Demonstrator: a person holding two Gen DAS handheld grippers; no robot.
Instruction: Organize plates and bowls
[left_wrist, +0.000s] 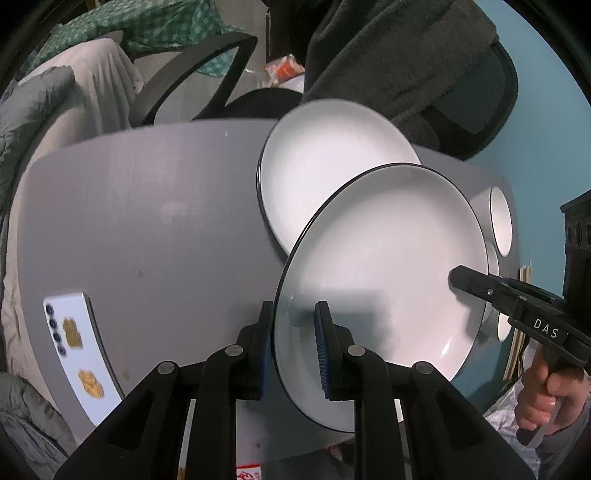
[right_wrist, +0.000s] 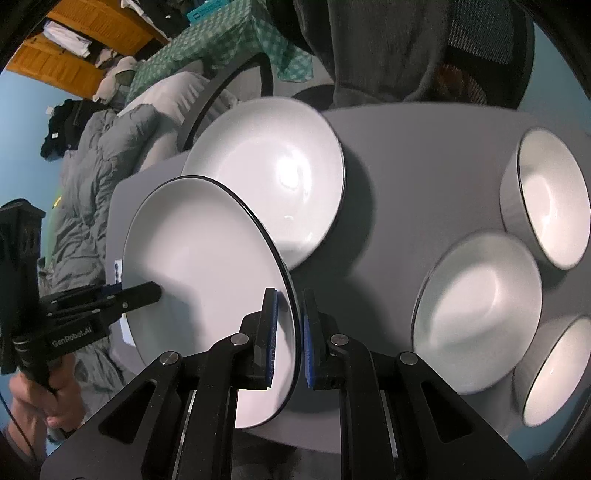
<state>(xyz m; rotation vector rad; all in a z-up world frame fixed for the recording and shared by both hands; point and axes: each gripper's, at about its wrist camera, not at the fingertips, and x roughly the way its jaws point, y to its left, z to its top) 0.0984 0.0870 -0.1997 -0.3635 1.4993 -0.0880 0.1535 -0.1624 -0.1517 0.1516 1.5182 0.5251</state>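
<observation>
Two grippers, left gripper (left_wrist: 293, 347) and right gripper (right_wrist: 290, 338), clamp one raised plate's (left_wrist: 384, 258) rim (opposite edges) above the table (left_wrist: 147, 206)

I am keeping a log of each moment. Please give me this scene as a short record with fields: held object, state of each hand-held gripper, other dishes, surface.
held object: white plate with dark rim, lifted and tilted
left hand-held gripper: straddles the plate's rim
right hand-held gripper: straddles the opposite rim
other dishes: second plate flat on the table; three bowls at the right
surface: grey table
also there: phone near the table edge
</observation>
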